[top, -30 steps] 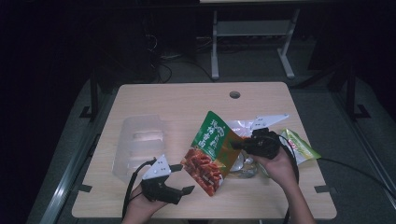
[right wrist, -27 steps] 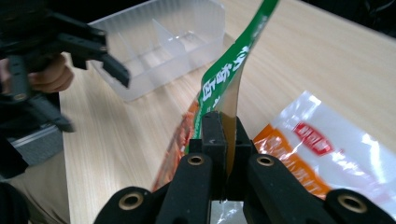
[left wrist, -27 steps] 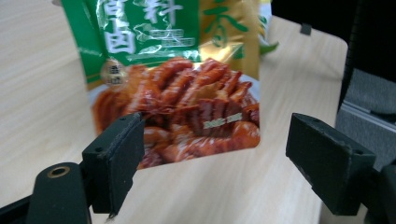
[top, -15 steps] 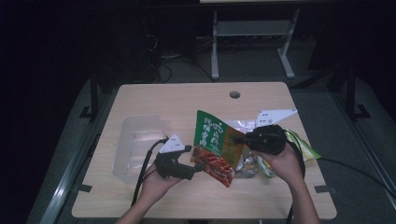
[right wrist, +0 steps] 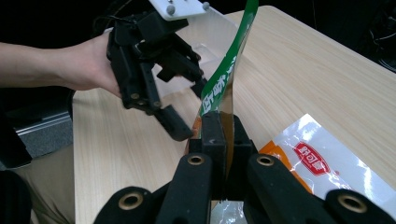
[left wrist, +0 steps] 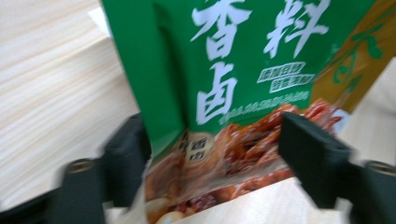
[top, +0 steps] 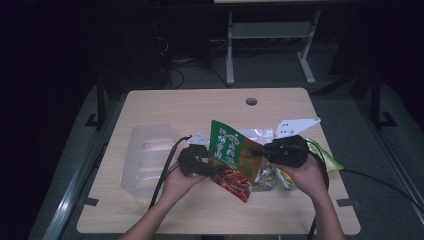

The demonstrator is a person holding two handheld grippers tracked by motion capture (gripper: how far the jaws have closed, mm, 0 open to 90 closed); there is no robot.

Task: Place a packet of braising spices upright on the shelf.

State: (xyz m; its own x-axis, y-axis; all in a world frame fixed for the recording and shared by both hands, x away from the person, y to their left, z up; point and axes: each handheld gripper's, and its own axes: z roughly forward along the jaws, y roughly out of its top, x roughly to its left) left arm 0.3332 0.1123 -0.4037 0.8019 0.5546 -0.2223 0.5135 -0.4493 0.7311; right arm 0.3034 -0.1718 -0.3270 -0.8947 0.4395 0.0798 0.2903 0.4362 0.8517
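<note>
Surface: rectangular table (top: 165, 107) with a pale wood-grain top, rounded corners and a round cable hole (top: 251, 101) near its far edge. It stands on a grey floor (top: 385, 165) in a dim room.

Room: a white metal stand (top: 267, 37) with angled legs behind the table; loose cables (top: 182, 67) on the floor beside it; the rest of the background is dark.

On the table, left part: clear plastic tray (top: 145, 155), lying flat, just beside the left hand.

On the table, right part: white snack packet with a red and orange label (right wrist: 322, 163), lying flat; a yellow-green packet (top: 327, 157) under the right forearm.

Item in hand: green seasoning pouch (top: 231, 152) with white Chinese lettering and a picture of braised meat, held upright above the table's near middle, between both grippers.

Right gripper (right wrist: 219, 140): jaws pressed tight on the pouch's edge, bearing it.

Left gripper (left wrist: 215, 158): jaws have just been narrowing, one to each side of the pouch's lower, pictured part; they stand fairly wide, and whether the pads yet press on the pouch cannot be told from the blurred left gripper view.
</note>
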